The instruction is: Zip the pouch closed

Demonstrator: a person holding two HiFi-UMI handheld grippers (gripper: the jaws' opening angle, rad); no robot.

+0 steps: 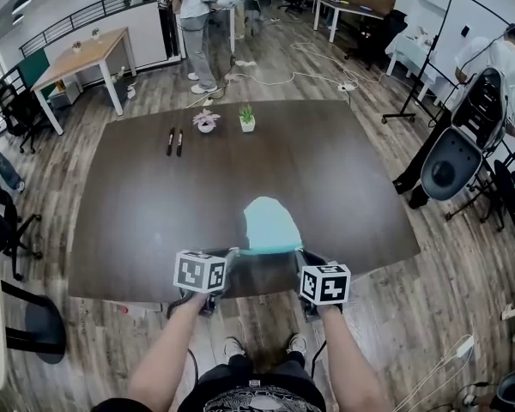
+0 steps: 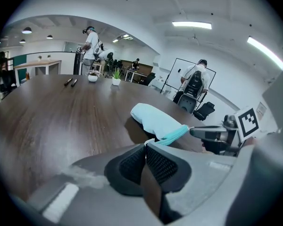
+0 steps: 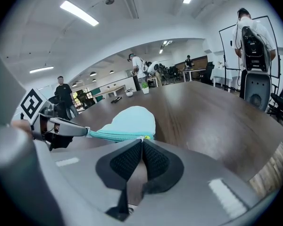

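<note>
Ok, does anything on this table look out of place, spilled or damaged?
Nothing stands out. The light blue pouch is held by its zipper edge between the left gripper and right gripper, each with jaws shut on it. The two pens and two potted plants sit tidy at the far end.

Pale blue pouch (image 1: 270, 224), teal zip (image 3: 115, 134); dark brown table (image 1: 154, 204); black-white marker cubes (image 1: 199, 271)

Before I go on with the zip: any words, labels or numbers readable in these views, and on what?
No readable text in any view.
Marker cubes: black-and-white square patterns only, no words.
Shirt print: too blurred to read.
Pouch: no label shows.
</note>
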